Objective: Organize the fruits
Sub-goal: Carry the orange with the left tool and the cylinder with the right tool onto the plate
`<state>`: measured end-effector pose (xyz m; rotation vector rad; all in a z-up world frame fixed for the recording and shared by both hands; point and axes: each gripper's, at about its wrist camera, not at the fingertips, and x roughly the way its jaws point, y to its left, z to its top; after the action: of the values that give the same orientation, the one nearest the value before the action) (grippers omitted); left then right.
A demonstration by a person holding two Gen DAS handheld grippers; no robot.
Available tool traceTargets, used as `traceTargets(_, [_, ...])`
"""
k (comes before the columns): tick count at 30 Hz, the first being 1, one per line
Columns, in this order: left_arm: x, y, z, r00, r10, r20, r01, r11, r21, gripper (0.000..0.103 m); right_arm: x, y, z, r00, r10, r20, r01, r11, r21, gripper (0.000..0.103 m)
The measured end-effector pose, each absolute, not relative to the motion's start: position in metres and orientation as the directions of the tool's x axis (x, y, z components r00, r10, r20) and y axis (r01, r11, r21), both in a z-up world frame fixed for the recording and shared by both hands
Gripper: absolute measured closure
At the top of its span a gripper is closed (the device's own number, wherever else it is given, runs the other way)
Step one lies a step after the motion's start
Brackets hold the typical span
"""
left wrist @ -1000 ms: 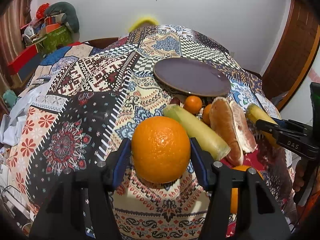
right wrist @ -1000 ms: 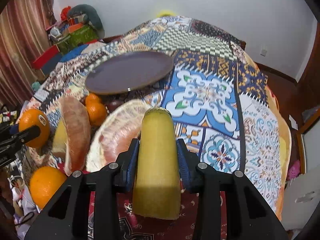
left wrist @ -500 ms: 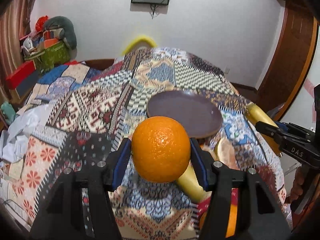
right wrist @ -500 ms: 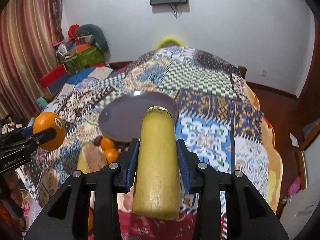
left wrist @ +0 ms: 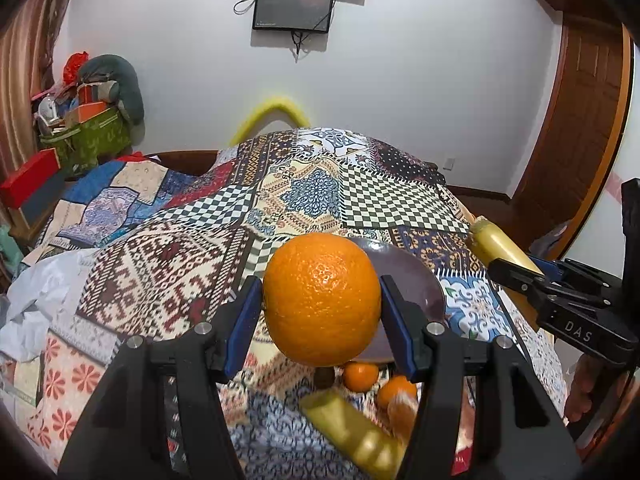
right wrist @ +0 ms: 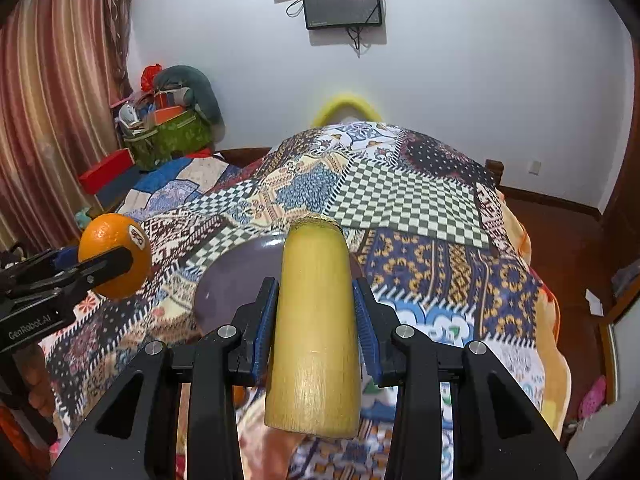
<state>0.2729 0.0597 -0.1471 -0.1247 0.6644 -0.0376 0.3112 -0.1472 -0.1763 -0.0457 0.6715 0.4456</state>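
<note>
The left claw (left wrist: pixel 322 308) is closed on a big orange (left wrist: pixel 322 299), its blue pads pressing the fruit from both sides at the widest part, so the round fruit cannot roll out. The right claw (right wrist: pixel 316 320) grips a yellow-green cane piece (right wrist: pixel 314 328) around the middle, with the length pointing forward along the fingers; I think this keeps the long piece balanced.

Both fruits are held in the air over the bed, above the patchwork blanket (left wrist: pixel 304 196). The dark plate (right wrist: pixel 240 276) lies on the blanket just in front of both claws, partly hidden behind the fruits. It looks bare where it is visible, so I judge both fruits are being carried to it and the task is at an early stage.

Near the front edge of the bed, under the left claw, some fruit is not yet sorted: two small tangerines (left wrist: pixel 360 376) and another cane piece (left wrist: pixel 352 436), which is blurred.

The left claw body carries the words "GenRobot.AI" in the right wrist view, and the right claw body shows "DAS" in the left wrist view. The orange has a small sticker (right wrist: pixel 137 236), but I cannot read it.
</note>
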Motion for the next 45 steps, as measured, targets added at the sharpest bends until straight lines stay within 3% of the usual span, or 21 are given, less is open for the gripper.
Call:
traceTargets(9, [0.321, 0.06, -0.17, 0.751, -0.104, -0.653, 0.008, 0.989, -0.148, 0.045, 0.35, -0.132, -0.19, 0.673, 0.388, -0.629, -0.425, 0.9, 0.101, 0.069])
traceTargets(27, [0.387, 0.058, -0.226, 0.64, -0.108, -0.761, 0.015, 0.992, -0.128, 0.045, 0.411, -0.108, -0.244, 0.539, 0.366, -0.759, -0.456, 0.884, 0.103, 0.069])
traceTargets(45, [0.395, 0.056, -0.236, 0.616, -0.12, -0.778, 0.023, 0.991, -0.134, 0.043, 0.414, -0.097, -0.259, 0.491, 0.349, -0.798, -0.489, 0.869, 0.08, 0.068])
